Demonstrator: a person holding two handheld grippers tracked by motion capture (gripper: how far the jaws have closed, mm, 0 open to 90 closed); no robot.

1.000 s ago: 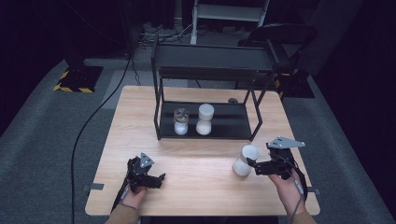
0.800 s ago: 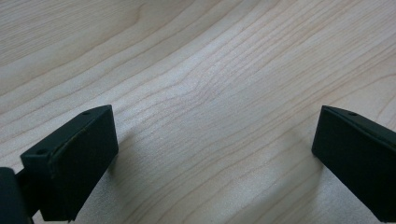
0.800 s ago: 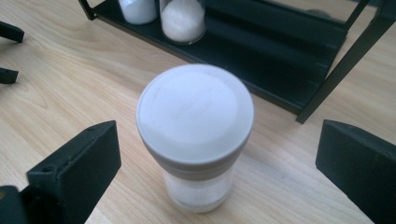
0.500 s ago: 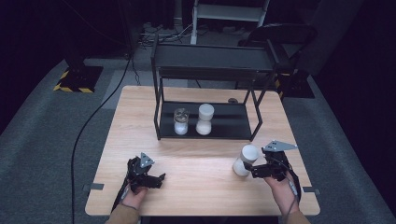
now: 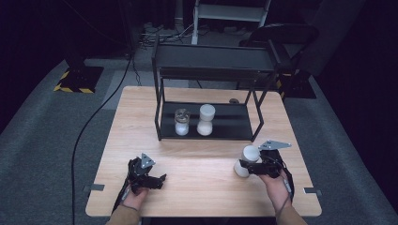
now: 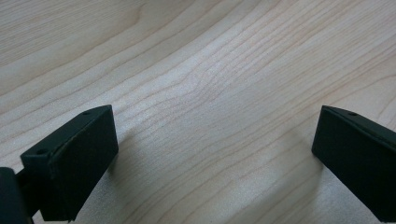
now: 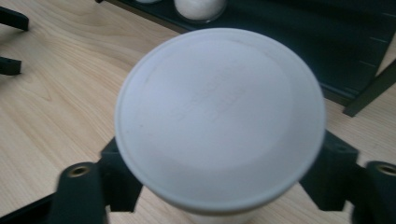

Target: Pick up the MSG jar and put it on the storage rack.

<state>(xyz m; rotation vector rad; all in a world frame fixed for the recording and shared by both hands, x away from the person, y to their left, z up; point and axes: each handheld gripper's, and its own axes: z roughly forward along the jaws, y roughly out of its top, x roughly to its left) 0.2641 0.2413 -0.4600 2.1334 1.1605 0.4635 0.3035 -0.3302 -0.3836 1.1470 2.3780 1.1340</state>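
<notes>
So the right gripper [image 5: 243, 166] is down at the near right part of the wooden table [image 5: 202, 154], and its jaws have just been closing in on a white lidded jar [image 5: 248, 159] that stands upright there. In the right gripper view the jar's round white lid [image 7: 219, 116] sits right between the two black jaws, one tight against each side of the body below the lid, so it looks like a proper grip on the jar, with the jaws only as wide as the jar itself. The jar stands just in front of the near right leg of the black metal shelf rack [image 5: 211, 84], out on the bare wood and not on the rack. On the rack's lower shelf, well apart from the gripped one, there are two more jars side by side: a clear glass jar [image 5: 181, 123] with white stuff in the bottom on the left, and a white waisted jar [image 5: 206, 120] just right of it. The left gripper [image 5: 157, 180] rests over at the near left of the table, low on the wood, jaws spread wide with nothing but wood grain between them in the left gripper view.
</notes>
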